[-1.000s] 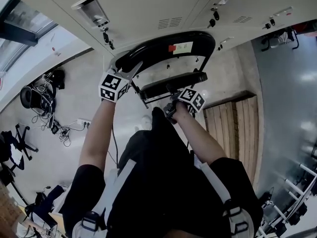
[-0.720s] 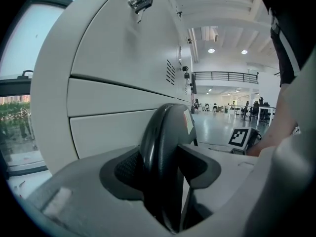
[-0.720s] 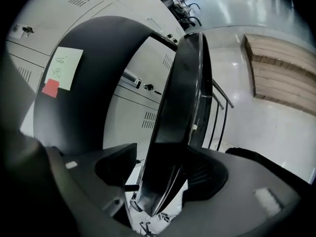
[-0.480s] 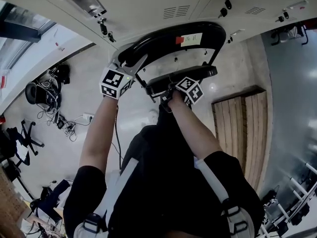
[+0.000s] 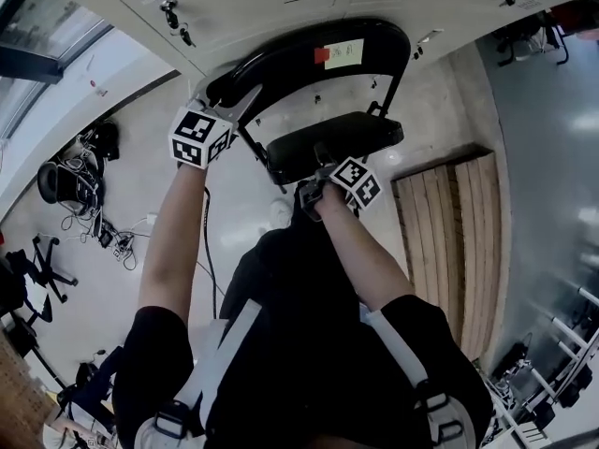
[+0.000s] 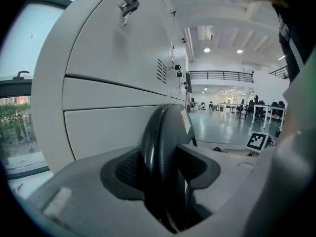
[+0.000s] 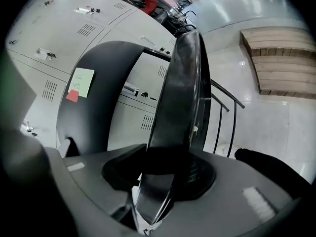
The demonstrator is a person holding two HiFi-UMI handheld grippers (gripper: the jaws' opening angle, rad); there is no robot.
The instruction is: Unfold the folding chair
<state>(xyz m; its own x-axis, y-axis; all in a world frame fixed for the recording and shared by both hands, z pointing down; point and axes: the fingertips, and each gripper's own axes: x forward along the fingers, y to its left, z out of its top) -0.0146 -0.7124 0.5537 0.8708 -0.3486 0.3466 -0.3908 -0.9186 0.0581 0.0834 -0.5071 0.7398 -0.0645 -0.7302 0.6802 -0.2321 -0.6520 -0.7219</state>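
folding chair [image 5: 329,144] before lockers [image 5: 253,3], planks [image 5: 449,237] at right

Looking down past the person's black top: the black folding chair [image 5: 386,52] stands right in front of them, up against the pale lockers [image 5: 262,7] on the far side. The left gripper [image 5: 241,108] grabs the left end of the backrest [image 5: 290,62], which has a red and a pale sticky note [image 5: 342,54] on it. The right gripper [image 5: 318,169] is at the near edge of the seat [image 5: 337,138], jaws closing with that edge between them. There's a wooden platform [image 5: 445,241] on the floor to the right and a tangle of cables [image 5: 80,171] to the left.
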